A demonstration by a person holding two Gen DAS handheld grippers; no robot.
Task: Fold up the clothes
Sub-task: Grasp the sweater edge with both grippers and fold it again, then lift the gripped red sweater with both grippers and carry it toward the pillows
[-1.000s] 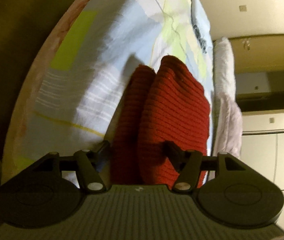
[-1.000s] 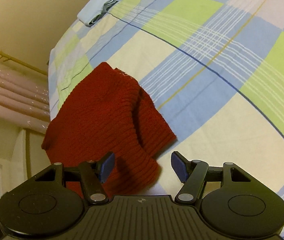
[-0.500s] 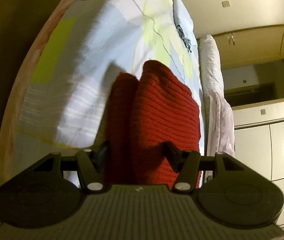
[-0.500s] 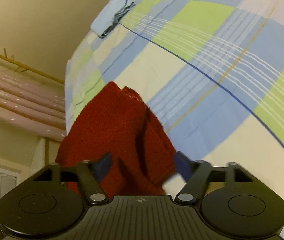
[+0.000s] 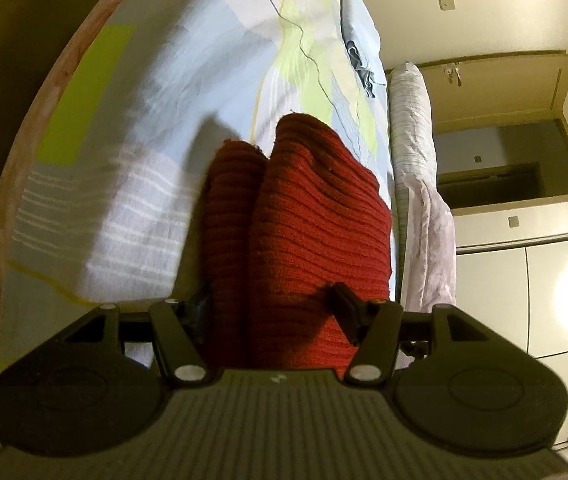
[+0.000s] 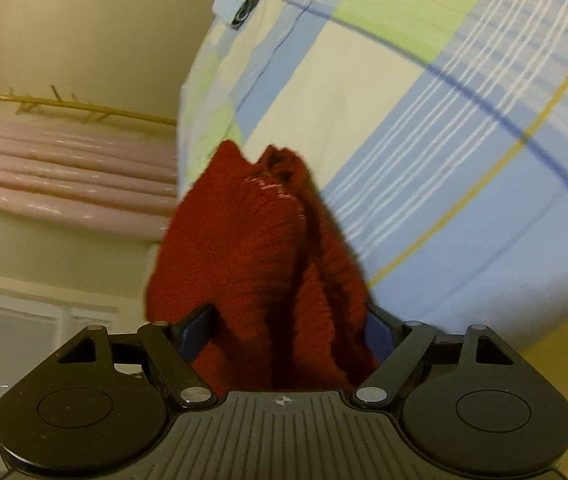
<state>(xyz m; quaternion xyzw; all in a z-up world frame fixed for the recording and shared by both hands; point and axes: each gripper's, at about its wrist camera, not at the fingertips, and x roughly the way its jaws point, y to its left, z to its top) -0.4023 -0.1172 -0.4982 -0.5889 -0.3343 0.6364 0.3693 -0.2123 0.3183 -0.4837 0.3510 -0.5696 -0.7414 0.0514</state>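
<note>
Red knit garment (image 5: 300, 216) bunched in thick folds on checked bedsheet (image 5: 144, 120). Left gripper (image 5: 272, 304) clamped across stack, keeping layers together. Right gripper (image 6: 290, 328) spread wide around opposite end, knit between jaws, grip not yet made.

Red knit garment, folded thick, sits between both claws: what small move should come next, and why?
Probably close the right claw on the red knit garment. Its fingers straddle the thick fold, wide apart, while the left claw already brackets the other end. With both ends gripped, the bundle could be lifted off the checked bedsheet.
</note>
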